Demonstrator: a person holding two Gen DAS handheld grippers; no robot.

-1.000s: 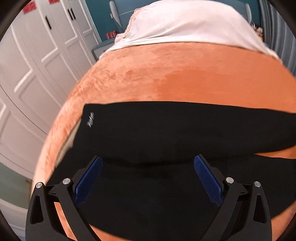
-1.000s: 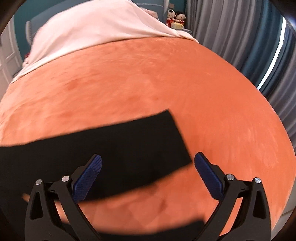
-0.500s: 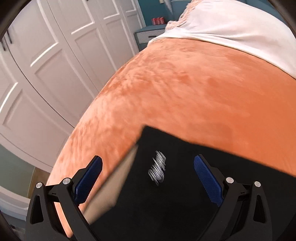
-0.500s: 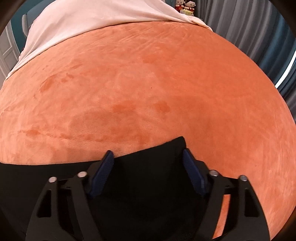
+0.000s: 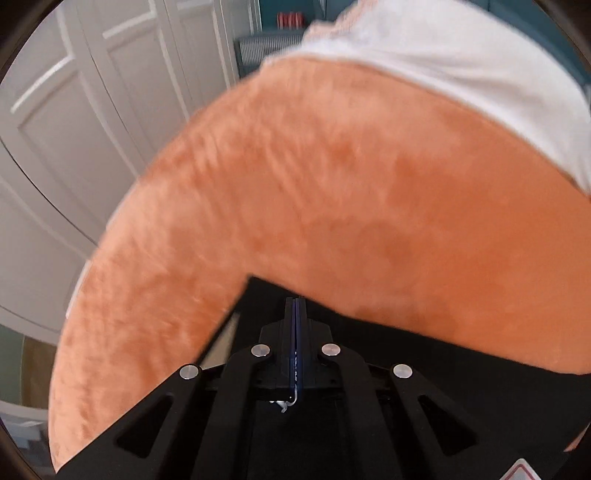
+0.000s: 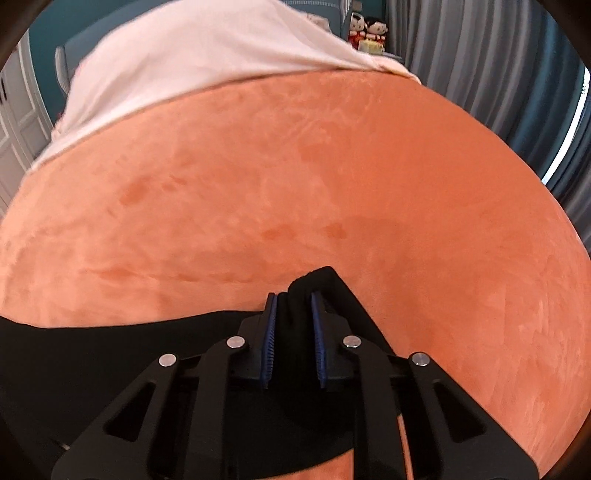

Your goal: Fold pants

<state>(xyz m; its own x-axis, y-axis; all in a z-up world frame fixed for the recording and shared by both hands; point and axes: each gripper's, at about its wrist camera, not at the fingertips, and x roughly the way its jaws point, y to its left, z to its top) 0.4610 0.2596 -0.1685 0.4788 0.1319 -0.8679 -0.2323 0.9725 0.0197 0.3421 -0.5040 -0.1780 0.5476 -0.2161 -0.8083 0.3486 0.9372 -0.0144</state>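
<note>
Black pants (image 5: 264, 301) lie stretched across an orange blanket (image 5: 332, 203) on a bed. In the left wrist view my left gripper (image 5: 295, 301) sits just inside the pants' far corner, its blue pads pressed together with the black cloth pinched between them; a strip of pale lining (image 5: 221, 339) shows at the pants' edge beside it. In the right wrist view the pants (image 6: 74, 350) run off to the left. My right gripper (image 6: 293, 295) is at their other end, jaws closing, and a bunched fold of black cloth (image 6: 321, 277) fills the gap between the pads.
A white sheet (image 6: 203, 48) covers the far end of the bed. White wardrobe doors (image 5: 74, 147) stand past the bed's left side, with grey-blue curtains (image 6: 498, 74) on the right. Two small dolls (image 6: 369, 27) sit behind the bed. The bed's left edge lies near the left gripper.
My left gripper slid left along the pants to their corner and shut there. My right gripper came down over the other end and narrowed from wide open onto the cloth.
</note>
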